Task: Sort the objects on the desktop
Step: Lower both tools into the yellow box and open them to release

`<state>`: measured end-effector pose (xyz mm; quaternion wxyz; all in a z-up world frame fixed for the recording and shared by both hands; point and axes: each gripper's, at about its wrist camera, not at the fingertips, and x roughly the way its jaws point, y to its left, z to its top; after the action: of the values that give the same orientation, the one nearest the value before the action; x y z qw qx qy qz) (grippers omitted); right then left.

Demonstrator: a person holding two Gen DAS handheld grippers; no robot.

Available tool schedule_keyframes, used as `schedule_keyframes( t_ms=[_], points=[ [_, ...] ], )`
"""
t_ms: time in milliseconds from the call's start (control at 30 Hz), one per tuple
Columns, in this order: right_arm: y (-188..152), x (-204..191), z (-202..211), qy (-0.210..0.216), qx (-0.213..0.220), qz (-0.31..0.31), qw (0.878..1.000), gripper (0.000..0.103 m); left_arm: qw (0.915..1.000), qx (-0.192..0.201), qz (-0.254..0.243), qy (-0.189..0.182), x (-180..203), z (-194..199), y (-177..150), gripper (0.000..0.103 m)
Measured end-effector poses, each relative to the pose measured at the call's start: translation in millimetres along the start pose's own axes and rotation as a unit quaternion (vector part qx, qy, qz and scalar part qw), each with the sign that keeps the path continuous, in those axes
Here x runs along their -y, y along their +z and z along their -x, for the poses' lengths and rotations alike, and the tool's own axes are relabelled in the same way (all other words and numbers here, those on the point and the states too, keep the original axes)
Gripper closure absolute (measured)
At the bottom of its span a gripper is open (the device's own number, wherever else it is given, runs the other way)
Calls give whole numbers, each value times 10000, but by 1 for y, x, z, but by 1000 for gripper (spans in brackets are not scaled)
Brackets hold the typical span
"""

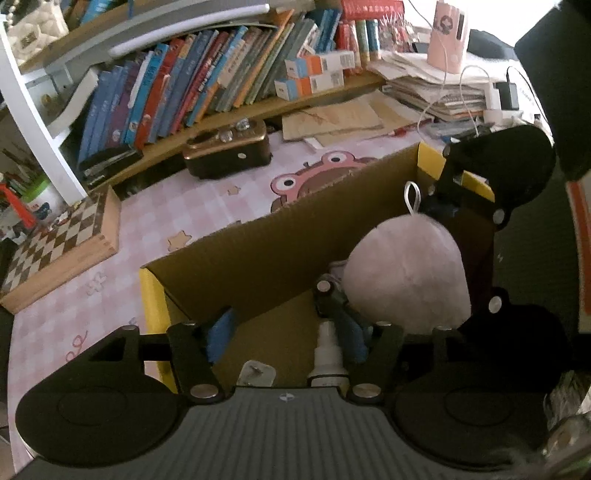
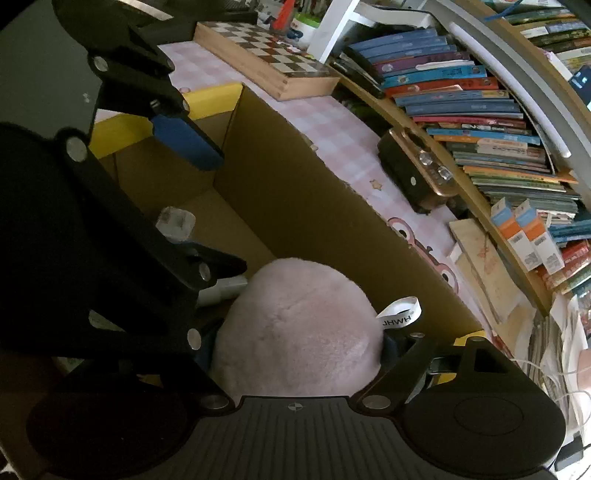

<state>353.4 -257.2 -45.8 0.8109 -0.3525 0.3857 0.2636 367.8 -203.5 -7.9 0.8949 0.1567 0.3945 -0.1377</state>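
An open cardboard box (image 1: pixel 277 251) with yellow flaps stands on the pink checked tablecloth. A round pink plush toy (image 1: pixel 406 273) with a white loop tag hangs just inside it, above the box floor. My right gripper (image 2: pixel 299 332) is shut on the plush toy (image 2: pixel 299 325), which fills the gap between its fingers. My left gripper (image 1: pixel 286 338) is open inside the box, blue pads apart. A small white bottle (image 1: pixel 328 354) lies on the floor beside its right pad, and a silver blister pack (image 1: pixel 255 373) lies between the pads. The right wrist view shows the left gripper (image 2: pixel 199 206) over the box (image 2: pixel 314 206).
A wooden chessboard box (image 1: pixel 62 247) lies left of the cardboard box. A dark radio (image 1: pixel 229 151) with knobs sits behind it, below a shelf of books (image 1: pixel 166 92). Stacked papers (image 1: pixel 436 92), cables and a pink container (image 1: pixel 447 33) crowd the back right.
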Motion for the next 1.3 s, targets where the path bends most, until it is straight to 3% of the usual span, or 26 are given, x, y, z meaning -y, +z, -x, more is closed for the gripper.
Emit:
schedule_keyframes(
  t_ms=[200, 333, 433, 667, 967, 1300],
  points=[
    [-3, -4, 7, -146, 127, -70, 9998, 16, 9985, 496, 158, 180, 1, 27, -4, 18],
    [-4, -2, 20, -159, 272, -154, 9994, 15, 9939, 989, 400, 262, -1, 55, -8, 15],
    [-3, 1, 36, -353, 551, -263, 9975, 9, 9892, 1312, 555, 354, -4, 74, -13, 7],
    [-1, 12, 73, -434, 1124, -993, 9877, 9, 9719, 2035, 893, 775, -12, 126, -30, 0],
    [-13, -3, 117, -709, 1686, -1906, 9645, 9, 9568, 2381, 1281, 1067, -28, 179, -72, 0],
    [-39, -44, 173, -985, 2163, -2966, 9250, 8, 9421, 2511, 1759, 1358, -43, 232, -136, 0]
  ],
)
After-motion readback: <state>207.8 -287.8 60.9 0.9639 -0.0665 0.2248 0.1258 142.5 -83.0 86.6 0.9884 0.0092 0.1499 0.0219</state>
